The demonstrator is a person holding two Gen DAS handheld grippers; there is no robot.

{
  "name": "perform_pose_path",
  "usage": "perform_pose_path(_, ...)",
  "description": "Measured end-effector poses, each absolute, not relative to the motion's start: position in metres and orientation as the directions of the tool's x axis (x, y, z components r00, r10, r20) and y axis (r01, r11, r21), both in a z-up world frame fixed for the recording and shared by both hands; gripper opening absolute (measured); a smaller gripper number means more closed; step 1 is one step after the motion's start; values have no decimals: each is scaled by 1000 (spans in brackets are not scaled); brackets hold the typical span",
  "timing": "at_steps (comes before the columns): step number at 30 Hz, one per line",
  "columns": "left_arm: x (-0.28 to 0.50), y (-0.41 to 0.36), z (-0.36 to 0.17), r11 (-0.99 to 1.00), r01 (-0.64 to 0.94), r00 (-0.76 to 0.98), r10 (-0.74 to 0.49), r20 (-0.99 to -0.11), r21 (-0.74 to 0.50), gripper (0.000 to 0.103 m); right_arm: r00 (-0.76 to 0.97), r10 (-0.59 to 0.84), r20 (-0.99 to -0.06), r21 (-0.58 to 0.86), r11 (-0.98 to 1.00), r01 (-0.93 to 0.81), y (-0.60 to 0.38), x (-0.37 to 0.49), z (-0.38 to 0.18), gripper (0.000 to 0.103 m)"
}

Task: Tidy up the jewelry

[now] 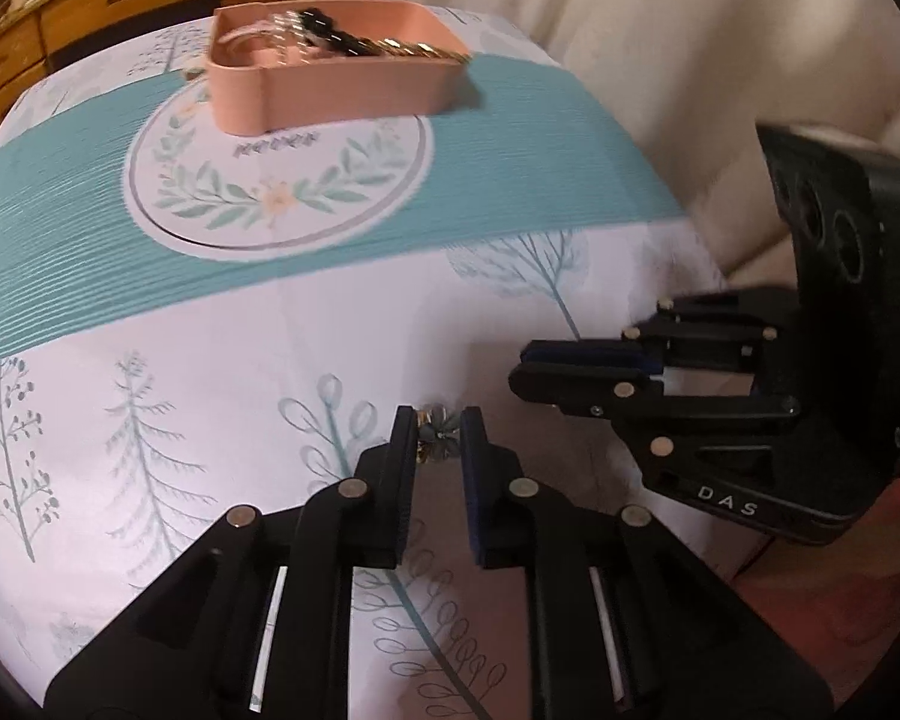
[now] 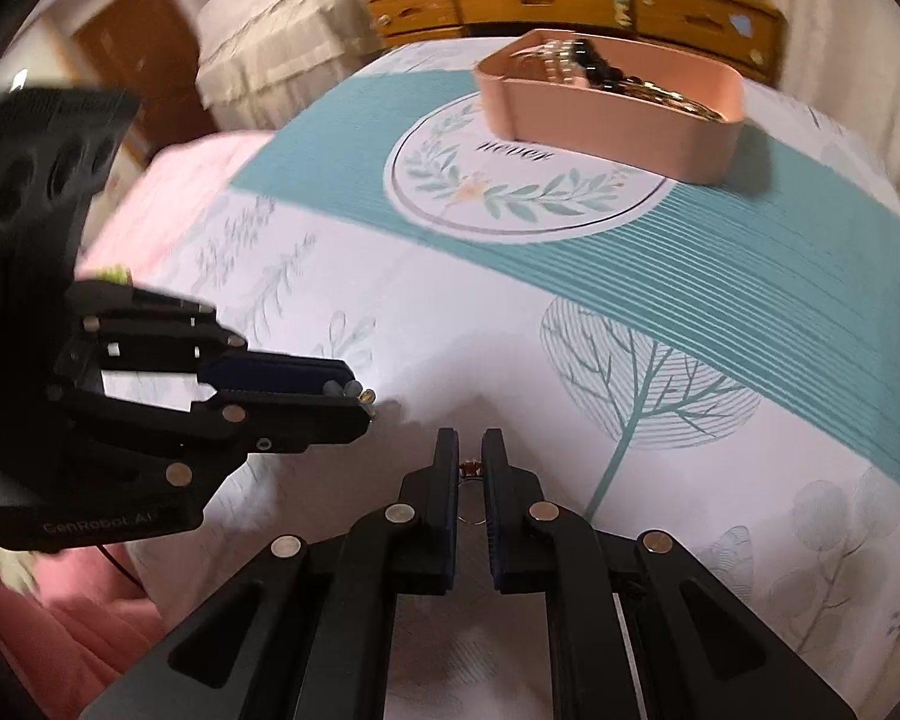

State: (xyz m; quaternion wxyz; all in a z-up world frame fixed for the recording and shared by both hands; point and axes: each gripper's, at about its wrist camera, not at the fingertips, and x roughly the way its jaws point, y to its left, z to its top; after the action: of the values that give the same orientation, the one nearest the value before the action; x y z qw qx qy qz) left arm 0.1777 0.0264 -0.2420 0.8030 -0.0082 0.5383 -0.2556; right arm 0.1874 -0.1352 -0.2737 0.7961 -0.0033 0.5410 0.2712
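Left wrist view: the left claw (image 1: 440, 429) is gripping a flower-shaped brooch (image 1: 435, 427); the right claw (image 2: 469, 471) is pinching a small ring (image 2: 471, 495). Both are hovering near the table (image 1: 330, 324), with the pink tray (image 1: 336, 81) well beyond them.

open cloth (image 1: 330, 324) before claws; pink tray (image 1: 330, 90) far off

Peach-pink tray (image 1: 354, 87), possibly gold chain (image 1: 414, 49)

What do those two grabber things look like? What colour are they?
Both are black plastic. The left gripper and right gripper have two flat fingers with dark blue pads, silver round pins, and big round holes in the body. One reads "DAS", the other "GenRobot.AI".
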Motion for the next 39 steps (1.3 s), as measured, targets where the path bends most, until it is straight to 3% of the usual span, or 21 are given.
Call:
perform_pose_path(11, 250, 59, -188, 910, 315, 456, -393, -798, -268, 12, 415, 484, -770, 369, 869, -328, -124, 251, -236, 8)
perform_pose_path(20, 326, 67, -150, 897, 352, 556, -431, -711, -268, 12, 583, 473, -661, 318, 880, -353, -102, 321, -189, 8)
perform_pose_path(25, 359, 71, -142, 877, 377, 548, -471, -692, -298, 12, 669, 388, -634, 281, 922, -268, -102, 346, -167, 9)
perform_pose_path(27, 369, 73, -144, 880, 364, 530, -465, -710, -305, 12, 678, 342, -651, 270, 939, -213, -102, 353, -162, 21)
perform_pose_path(28, 374, 76, -146, 886, 348, 516, -455, -726, -307, 13, 681, 305, -666, 256, 951, -176, -104, 353, -162, 38)
perform_pose_path(31, 379, 90, -154, 882, 335, 474, -463, -749, -333, 16, 696, 278, -662, 294, 951, -101, -112, 348, -162, 70)
perform_pose_path(33, 374, 98, -161, 894, 329, 465, -434, -772, -304, 28, 709, 275, -649, 345, 937, -48, -119, 340, -164, 76)
perform_pose_path(35, 367, 106, -168, 910, 320, 459, -391, -798, -262, 56, 708, 254, -659, 380, 925, 23, -125, 333, -172, 84)
perform_pose_path(39, 344, 124, -188, 937, 270, 409, -319, -855, -220, 60, 673, 216, -707, 423, 892, 158, -136, 305, -192, 87)
